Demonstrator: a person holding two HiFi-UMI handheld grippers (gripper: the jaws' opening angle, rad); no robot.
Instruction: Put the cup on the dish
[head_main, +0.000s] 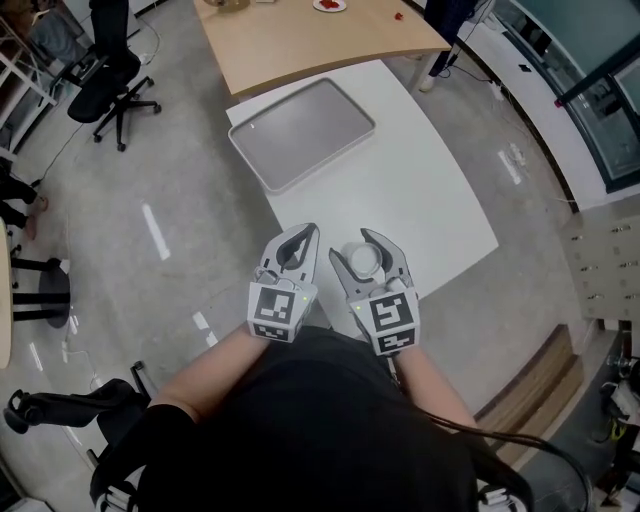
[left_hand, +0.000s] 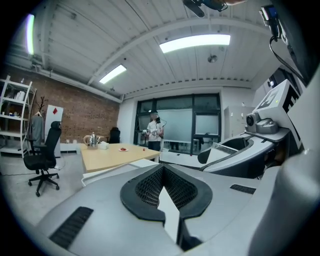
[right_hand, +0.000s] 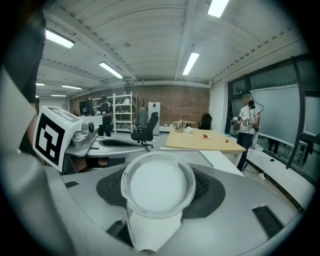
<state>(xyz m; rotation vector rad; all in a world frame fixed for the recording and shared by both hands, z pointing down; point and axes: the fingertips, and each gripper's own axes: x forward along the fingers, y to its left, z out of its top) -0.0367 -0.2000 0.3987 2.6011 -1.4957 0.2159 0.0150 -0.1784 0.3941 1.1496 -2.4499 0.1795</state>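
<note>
**Cup in the right gripper, dish across the table**

The right gripper (head_main: 358, 252) has its jaws spread wide and pressed on a round, translucent white plastic cup (right_hand: 158, 185). The dark pads meet the cup's wall on both sides, just under the rim. The cup is upright with its mouth up, and nothing can be seen inside it. A grip this wide fits the cup's full width, and holding it level below the rim probably keeps it from tipping or slipping during the carry.

The left gripper (left_hand: 163, 170) sits just beside it with its jaws pressed together at the tips and nothing between them. It appears to have no job in this step and is kept close to the body, out of the way.

Both grippers hover near the person's chest, over the near corner of the white table (head_main: 430, 200). The cup is off the table and carried in the jaws.

The flat grey rectangular tray (head_main: 300, 130), most likely the dish in the task, lies empty at the far end of that table, well away from the cup. It sits just before the light wooden table (head_main: 320, 40) beyond.

By my reading the pickup is done. The carry forward and the set-down remain, and the cup will need a level descent onto the tray before the jaws let go.
</note>
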